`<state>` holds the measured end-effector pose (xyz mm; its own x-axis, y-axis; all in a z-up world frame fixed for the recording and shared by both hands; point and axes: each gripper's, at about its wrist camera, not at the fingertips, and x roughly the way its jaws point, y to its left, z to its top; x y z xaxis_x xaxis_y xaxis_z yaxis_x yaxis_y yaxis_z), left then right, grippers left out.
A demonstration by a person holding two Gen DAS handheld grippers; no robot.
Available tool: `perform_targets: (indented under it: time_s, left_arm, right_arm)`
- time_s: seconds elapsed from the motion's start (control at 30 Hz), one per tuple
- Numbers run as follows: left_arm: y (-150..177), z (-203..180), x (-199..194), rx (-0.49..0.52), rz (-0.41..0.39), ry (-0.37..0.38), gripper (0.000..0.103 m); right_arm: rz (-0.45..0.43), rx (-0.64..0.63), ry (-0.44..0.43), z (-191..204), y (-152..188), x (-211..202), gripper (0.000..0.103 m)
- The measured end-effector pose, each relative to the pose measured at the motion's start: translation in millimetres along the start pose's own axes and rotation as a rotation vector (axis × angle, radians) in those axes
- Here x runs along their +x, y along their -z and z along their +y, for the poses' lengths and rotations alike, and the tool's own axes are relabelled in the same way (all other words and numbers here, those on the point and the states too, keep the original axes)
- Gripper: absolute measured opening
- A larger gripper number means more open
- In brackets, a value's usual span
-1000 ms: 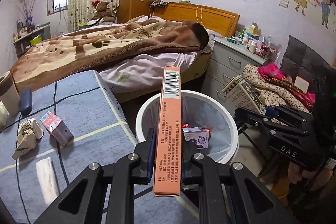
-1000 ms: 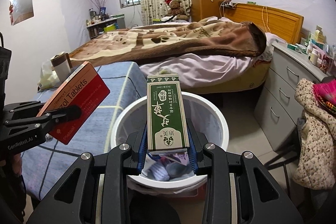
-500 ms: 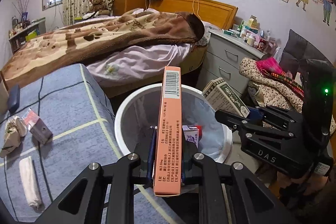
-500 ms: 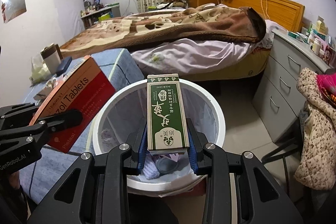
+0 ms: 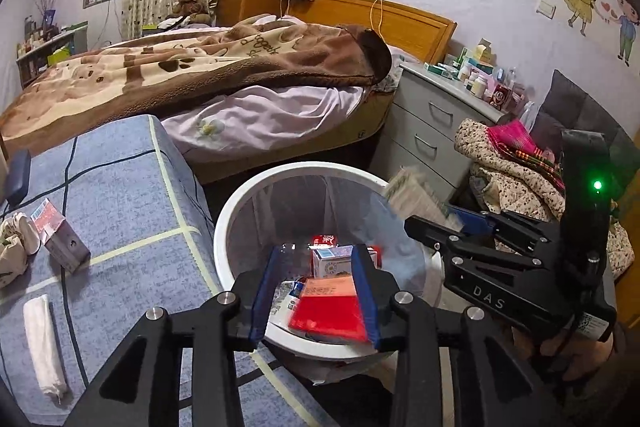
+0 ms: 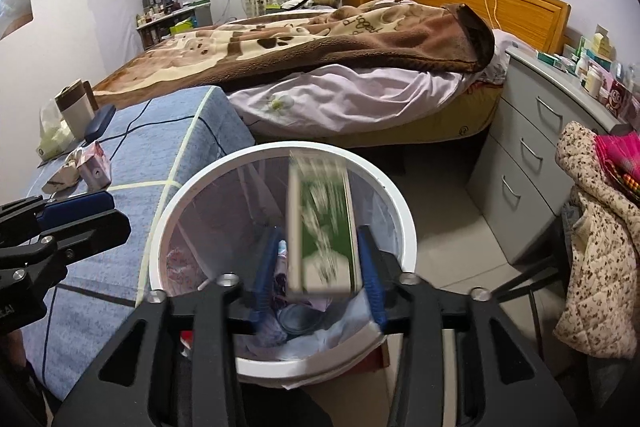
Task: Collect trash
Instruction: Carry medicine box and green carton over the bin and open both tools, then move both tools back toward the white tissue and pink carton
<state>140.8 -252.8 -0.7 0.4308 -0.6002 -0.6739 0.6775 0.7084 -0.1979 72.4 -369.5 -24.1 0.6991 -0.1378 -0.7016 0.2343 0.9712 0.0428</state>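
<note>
Filling the far half of both views, a bed (image 5: pixel 224 83) carries a brown paw-print blanket (image 6: pixel 328 39) over lilac sheets. Nearer, on the left, lies a blue worktop (image 5: pixel 120 195) with a checked cloth, and a grey drawer chest (image 6: pixel 536 147) stands to the right of the bed.

Below both tools sits a round white trash bin (image 5: pixel 240 211) lined with a clear bag, just beside the worktop's edge and already holding several cartons.

The left hand-held gripper (image 5: pixel 316 291) hangs over the near rim of the bin. Its jaws have just been opening and now stand apart with nothing pressed between the blue pads. The orange box (image 5: pixel 328 303) lies flat down in the bin, seen through the gap, blurred and red on its lower face.

The right hand-held gripper (image 6: pixel 316 275) is over the bin too, and its jaws have likewise just been opening. The green box (image 6: pixel 322 227) is between them, upright and smeared with motion blur; the left pad stands clear of it, and whether the right pad touches cannot be told, so it looks let go, above the bin's inside.

On the worktop remain a small pink carton (image 5: pixel 60 239), crumpled paper (image 5: pixel 14 247) beside it, and a rolled white cloth (image 5: pixel 42 343) nearer the camera.
</note>
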Motion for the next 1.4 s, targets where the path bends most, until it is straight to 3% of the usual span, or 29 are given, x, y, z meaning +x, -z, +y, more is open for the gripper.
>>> perform_targets:
  time_s: [0.03, 0.83, 1.0, 1.13, 1.4]
  left_arm:
    - [0, 1, 0, -0.002, 0.0, 0.005, 0.038]
    - [12, 47, -59, -0.07, -0.081, -0.084, 0.039]
    - [21, 68, -76, -0.097, -0.098, -0.148, 0.04]
    - [32, 90, -89, -0.141, -0.111, -0.184, 0.049]
    - [50, 134, -110, -0.217, -0.12, -0.284, 0.05]
  right_arm:
    - [-0.003, 0.004, 0.001, -1, -1, 0, 0.055]
    - [-0.078, -0.012, -0.051, 37, -14, -13, 0.055]
    - [-0.099, -0.041, -0.095, 57, -18, -12, 0.056]
    - [-0.11, -0.07, -0.134, 73, -22, -8, 0.062]
    - [-0.112, -0.142, -0.203, 106, -31, 3, 0.063]
